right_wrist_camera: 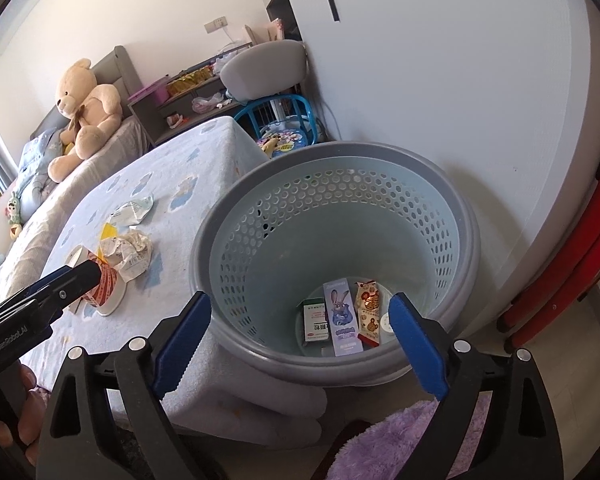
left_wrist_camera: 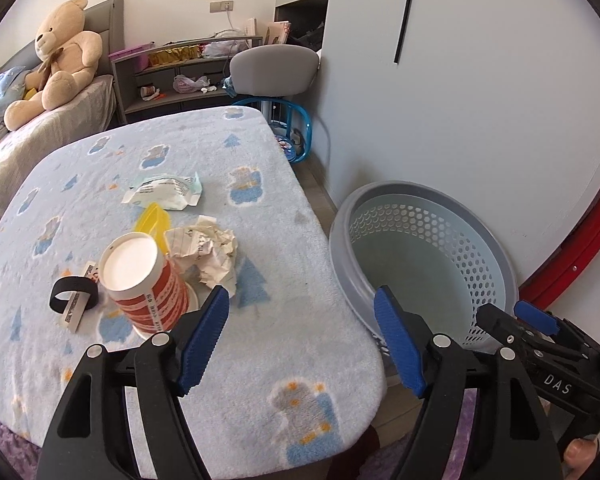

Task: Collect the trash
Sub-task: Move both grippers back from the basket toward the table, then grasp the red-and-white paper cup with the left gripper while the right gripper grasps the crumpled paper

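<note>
- Left gripper (left_wrist_camera: 302, 312): jaws spread wide and empty above the blanket-covered desk (left_wrist_camera: 284, 240).
- Just left of those jaws lie one red-striped paper cup (left_wrist_camera: 140, 276) and one crumpled paper ball (left_wrist_camera: 208, 252), touching each other.
- Right gripper (right_wrist_camera: 300, 312): jaws wide apart, empty, over the grey perforated plastic basket (right_wrist_camera: 236, 216).
- Three flat packets (right_wrist_camera: 342, 316) lie on the basket's bottom.

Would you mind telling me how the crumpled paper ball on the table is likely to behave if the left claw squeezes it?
The crumpled paper ball looks light and loosely wadded, so it would probably compress rather than resist. It leans against the paper cup, so a push may nudge that tall cup.
</note>
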`<state>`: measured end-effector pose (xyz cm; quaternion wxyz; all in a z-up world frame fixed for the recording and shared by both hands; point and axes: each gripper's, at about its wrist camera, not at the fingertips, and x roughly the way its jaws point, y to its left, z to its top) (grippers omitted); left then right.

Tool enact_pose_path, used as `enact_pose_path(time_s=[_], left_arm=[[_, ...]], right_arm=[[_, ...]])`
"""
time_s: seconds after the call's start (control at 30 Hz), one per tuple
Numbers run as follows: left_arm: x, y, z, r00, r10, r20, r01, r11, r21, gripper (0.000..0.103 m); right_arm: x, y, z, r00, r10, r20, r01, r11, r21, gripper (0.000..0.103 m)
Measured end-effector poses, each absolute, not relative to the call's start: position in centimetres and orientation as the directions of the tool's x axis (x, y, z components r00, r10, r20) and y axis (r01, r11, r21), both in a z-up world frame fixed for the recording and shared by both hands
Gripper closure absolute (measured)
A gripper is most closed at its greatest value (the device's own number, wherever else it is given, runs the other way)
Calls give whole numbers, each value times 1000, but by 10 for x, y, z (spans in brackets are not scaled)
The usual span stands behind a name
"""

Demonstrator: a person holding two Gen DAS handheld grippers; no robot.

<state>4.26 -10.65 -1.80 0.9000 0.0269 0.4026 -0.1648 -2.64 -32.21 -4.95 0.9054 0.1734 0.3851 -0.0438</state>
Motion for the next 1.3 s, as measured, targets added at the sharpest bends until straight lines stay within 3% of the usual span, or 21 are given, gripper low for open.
enact_pose_path(time_s=[0.67,1.3], left_arm=[[44,4,-44,685,-104,-721,87,994,-61,31],[93,-13,-77,661,-124,-740,90,992,-86,31]], right_arm=[[-22,-229,-53,676,174,-716,48,959,279,12],[-15,-226,-69,635,227,-739,39,945,323,10]])
